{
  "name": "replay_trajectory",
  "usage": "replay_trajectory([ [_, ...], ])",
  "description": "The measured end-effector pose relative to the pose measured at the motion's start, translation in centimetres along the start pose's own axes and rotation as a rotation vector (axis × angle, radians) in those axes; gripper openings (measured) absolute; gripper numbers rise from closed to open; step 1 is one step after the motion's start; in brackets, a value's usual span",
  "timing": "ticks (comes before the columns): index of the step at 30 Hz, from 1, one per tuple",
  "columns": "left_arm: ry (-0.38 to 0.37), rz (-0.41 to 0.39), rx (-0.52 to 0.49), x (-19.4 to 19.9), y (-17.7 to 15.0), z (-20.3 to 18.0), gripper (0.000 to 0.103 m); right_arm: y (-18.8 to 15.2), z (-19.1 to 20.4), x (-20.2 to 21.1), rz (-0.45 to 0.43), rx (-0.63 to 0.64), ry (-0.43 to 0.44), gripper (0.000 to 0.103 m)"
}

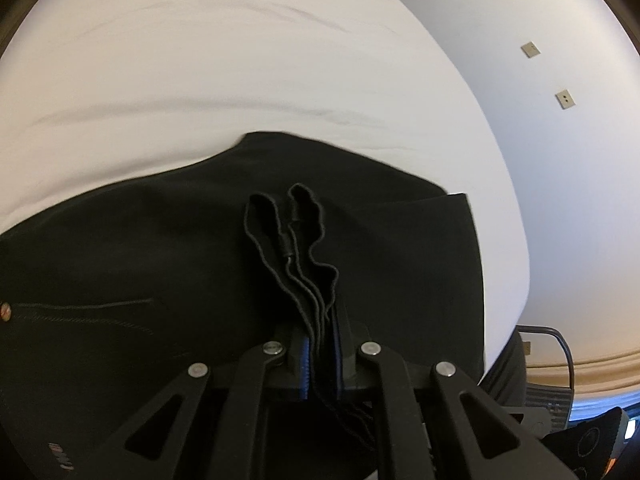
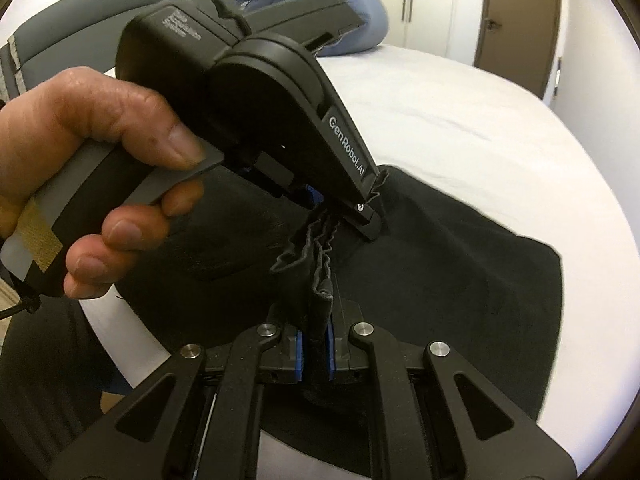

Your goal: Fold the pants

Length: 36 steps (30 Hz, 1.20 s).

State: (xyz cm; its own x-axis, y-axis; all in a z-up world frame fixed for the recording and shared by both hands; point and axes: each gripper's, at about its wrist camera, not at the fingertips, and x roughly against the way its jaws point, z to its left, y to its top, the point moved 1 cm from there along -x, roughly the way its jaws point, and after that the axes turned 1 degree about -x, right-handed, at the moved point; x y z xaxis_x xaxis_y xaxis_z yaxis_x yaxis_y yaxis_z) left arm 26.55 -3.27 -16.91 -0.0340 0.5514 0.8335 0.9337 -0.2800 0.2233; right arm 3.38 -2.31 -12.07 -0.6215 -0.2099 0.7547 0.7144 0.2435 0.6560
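Black pants (image 1: 160, 248) lie spread on a white bed (image 1: 240, 60). My left gripper (image 1: 320, 356) is shut on a bunched edge of the pants, with folds of cloth sticking out past its blue pads. In the right wrist view my right gripper (image 2: 316, 352) is shut on another bunched edge of the pants (image 2: 460, 280). The left gripper (image 2: 340, 212), held by a hand (image 2: 92, 152), pinches the same edge just beyond it. The two grippers are close together.
A blue pillow (image 2: 360, 12) and a grey headboard (image 2: 80, 12) are at the far end of the bed. A white wall with two outlets (image 1: 564, 100) is to the right. A brown door (image 2: 516, 20) is at the far right.
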Motion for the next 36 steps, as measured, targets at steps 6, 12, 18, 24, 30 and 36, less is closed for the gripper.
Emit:
replay_trajectory([
  [6, 0.006, -0.006, 0.035, -1.2, 0.9, -0.4, 0.009, -1.5, 2.5, -0.8, 0.056, 0.032, 0.018, 0.009],
  [12, -0.004, -0.028, 0.052, -1.2, 1.1, -0.4, 0.01, -2.9, 3.4, -1.0, 0.077, 0.047, 0.021, 0.01],
  [18, 0.031, -0.061, 0.05, 0.9, -1.2, 1.8, 0.033, -5.0, 3.1, -0.5, 0.123, -0.007, 0.1, 0.022],
  [24, 0.316, -0.173, -0.012, 5.4, -2.6, 1.0, 0.079, -7.9, -0.9, 5.6, 0.133, -0.221, 0.39, 0.056],
  [30, 0.319, -0.267, -0.194, 6.1, -3.9, -5.5, 0.079, -6.7, -15.7, 7.0, 0.049, -0.654, 0.686, 0.056],
  [36, 0.312, -0.124, -0.18, 0.1, -5.6, -5.4, 0.064, -7.1, -26.8, 5.0, -0.04, -0.892, 0.746, 0.056],
])
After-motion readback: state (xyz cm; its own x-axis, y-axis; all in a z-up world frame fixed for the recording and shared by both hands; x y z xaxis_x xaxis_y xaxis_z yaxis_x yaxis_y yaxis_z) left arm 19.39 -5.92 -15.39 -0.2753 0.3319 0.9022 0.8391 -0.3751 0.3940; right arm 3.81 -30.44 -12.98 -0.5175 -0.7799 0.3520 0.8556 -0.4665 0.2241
